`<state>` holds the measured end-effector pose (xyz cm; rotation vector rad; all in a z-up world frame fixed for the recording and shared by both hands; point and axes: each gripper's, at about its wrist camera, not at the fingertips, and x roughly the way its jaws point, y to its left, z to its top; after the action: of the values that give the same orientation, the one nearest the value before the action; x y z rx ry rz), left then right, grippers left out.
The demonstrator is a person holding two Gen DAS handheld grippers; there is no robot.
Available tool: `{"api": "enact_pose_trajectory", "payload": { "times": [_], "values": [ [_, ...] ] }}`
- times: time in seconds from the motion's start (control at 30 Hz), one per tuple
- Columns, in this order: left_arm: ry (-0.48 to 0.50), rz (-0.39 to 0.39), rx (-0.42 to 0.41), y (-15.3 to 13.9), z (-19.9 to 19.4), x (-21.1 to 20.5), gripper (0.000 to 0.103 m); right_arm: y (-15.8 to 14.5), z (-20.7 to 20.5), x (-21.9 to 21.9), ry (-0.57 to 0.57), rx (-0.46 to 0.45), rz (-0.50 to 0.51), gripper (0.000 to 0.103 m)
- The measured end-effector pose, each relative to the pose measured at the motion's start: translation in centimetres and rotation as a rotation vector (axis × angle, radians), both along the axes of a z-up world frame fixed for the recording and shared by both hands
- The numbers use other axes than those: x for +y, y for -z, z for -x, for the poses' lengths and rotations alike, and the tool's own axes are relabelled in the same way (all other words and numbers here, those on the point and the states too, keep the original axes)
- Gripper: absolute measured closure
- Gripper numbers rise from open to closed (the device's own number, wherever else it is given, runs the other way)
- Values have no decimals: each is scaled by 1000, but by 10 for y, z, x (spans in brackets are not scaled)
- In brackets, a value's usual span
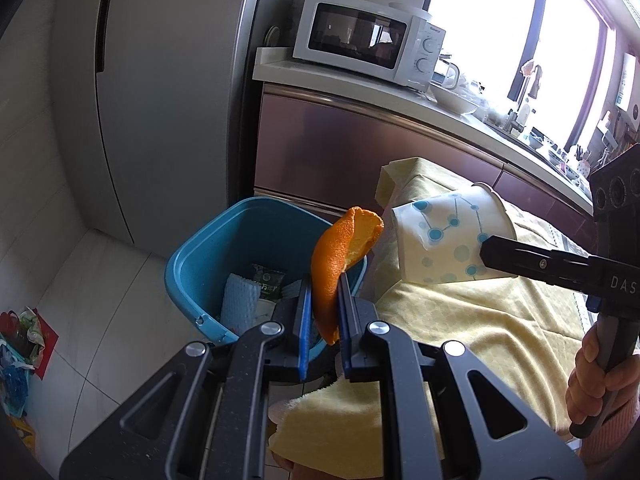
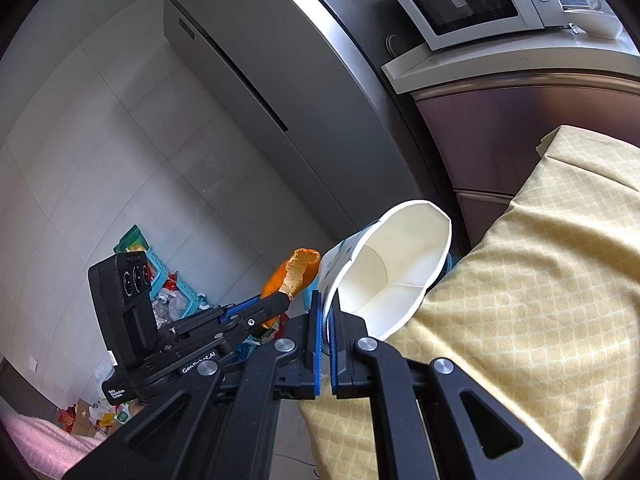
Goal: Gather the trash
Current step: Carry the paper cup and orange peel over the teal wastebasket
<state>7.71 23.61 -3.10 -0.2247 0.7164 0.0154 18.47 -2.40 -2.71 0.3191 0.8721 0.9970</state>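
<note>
My left gripper (image 1: 326, 280) is shut on a curled orange peel (image 1: 340, 256), held over the rim of a blue bin (image 1: 192, 272) that stands on the floor. The bin holds a green wrapper (image 1: 269, 282) and pale blue foam. My right gripper (image 2: 327, 300) is shut on the rim of a white paper cup (image 2: 396, 264) with blue dots, tipped on its side just right of the peel. In the left wrist view the same cup (image 1: 448, 236) hangs over the yellow cloth, the right gripper (image 1: 492, 254) pinching its rim. The peel (image 2: 294, 272) and the left gripper (image 2: 280, 300) show at the right view's left.
A yellow patterned cloth (image 1: 460, 320) covers the table beside the bin. Behind stand a grey fridge (image 1: 160, 100), a counter with a white microwave (image 1: 360, 40) and dishes. A teal crate of clutter (image 2: 160, 276) and bags (image 1: 20, 340) lie on the tiled floor.
</note>
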Motion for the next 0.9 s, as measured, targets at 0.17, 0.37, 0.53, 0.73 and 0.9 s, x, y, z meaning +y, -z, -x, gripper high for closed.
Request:
{"api": "enact_pose_trajectory", "payload": {
  "times": [0.17, 0.37, 0.53, 0.73, 0.9],
  "values": [
    [-5, 4, 3, 2, -1, 2, 91, 0, -2, 4, -4, -3, 10, 101],
    [-13, 5, 4, 3, -3, 3, 91, 1, -5, 8, -10, 3, 11, 101],
    [-20, 7, 8, 5, -4, 6, 91, 4, -7, 13, -14, 7, 22, 101],
    [-33, 10, 21, 10, -7, 9, 91, 8, -9, 21, -17, 15, 39, 101],
    [-42, 11, 31, 15, -10, 12, 91, 12, -12, 28, -16, 22, 54, 101]
  ]
}}
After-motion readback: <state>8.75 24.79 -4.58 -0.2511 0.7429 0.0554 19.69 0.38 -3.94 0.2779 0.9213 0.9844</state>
